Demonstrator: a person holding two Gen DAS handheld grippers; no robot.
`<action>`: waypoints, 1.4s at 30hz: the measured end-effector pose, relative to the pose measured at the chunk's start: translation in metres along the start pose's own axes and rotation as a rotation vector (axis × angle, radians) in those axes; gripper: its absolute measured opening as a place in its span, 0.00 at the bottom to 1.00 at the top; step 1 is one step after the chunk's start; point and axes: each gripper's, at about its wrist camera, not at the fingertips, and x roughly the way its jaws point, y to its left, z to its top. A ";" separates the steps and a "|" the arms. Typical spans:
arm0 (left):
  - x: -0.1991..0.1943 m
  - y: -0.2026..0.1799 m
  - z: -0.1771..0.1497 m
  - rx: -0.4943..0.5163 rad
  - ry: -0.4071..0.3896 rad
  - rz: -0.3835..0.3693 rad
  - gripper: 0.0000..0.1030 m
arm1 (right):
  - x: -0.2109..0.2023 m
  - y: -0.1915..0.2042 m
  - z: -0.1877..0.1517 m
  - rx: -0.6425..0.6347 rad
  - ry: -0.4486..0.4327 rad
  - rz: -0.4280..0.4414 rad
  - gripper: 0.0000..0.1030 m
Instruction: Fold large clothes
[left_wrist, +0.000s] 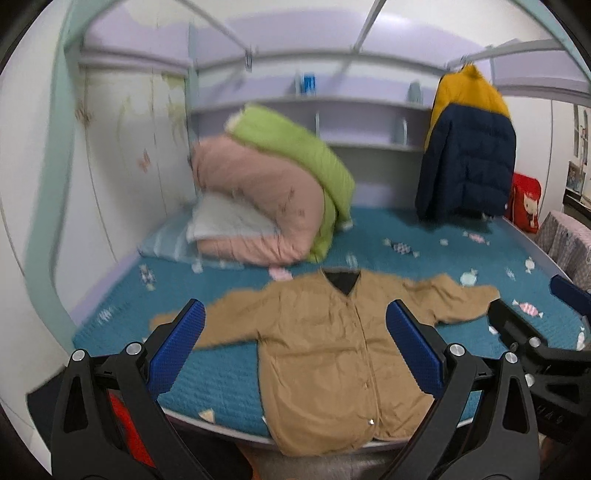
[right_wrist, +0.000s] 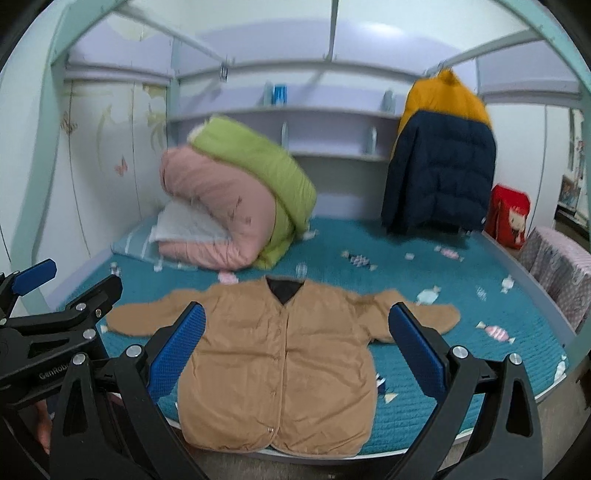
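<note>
Blue-padded jaws on your left gripper (left_wrist: 295, 354) and right gripper (right_wrist: 297, 354) stand wide apart, holding nothing. Beyond them the tan jacket (right_wrist: 280, 354) lies flat, sleeves spread, on the teal bed (right_wrist: 424, 280). Farther back, folded quilts (right_wrist: 236, 195) lean by a hanging puffer coat (right_wrist: 439, 177).

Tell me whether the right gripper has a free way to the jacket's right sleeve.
Probably yes: the right gripper is open and empty, and the jacket lies flat on the bed with nothing on that sleeve.
</note>
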 end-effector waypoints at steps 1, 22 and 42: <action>0.013 0.003 -0.002 -0.003 0.029 0.007 0.95 | 0.012 0.002 -0.001 -0.006 0.025 0.005 0.93; 0.290 0.196 -0.111 -0.335 0.502 0.178 0.95 | 0.301 0.131 -0.056 -0.170 0.359 0.111 0.93; 0.407 0.359 -0.155 -0.653 0.501 0.301 0.95 | 0.405 0.182 -0.061 -0.138 0.363 0.190 0.61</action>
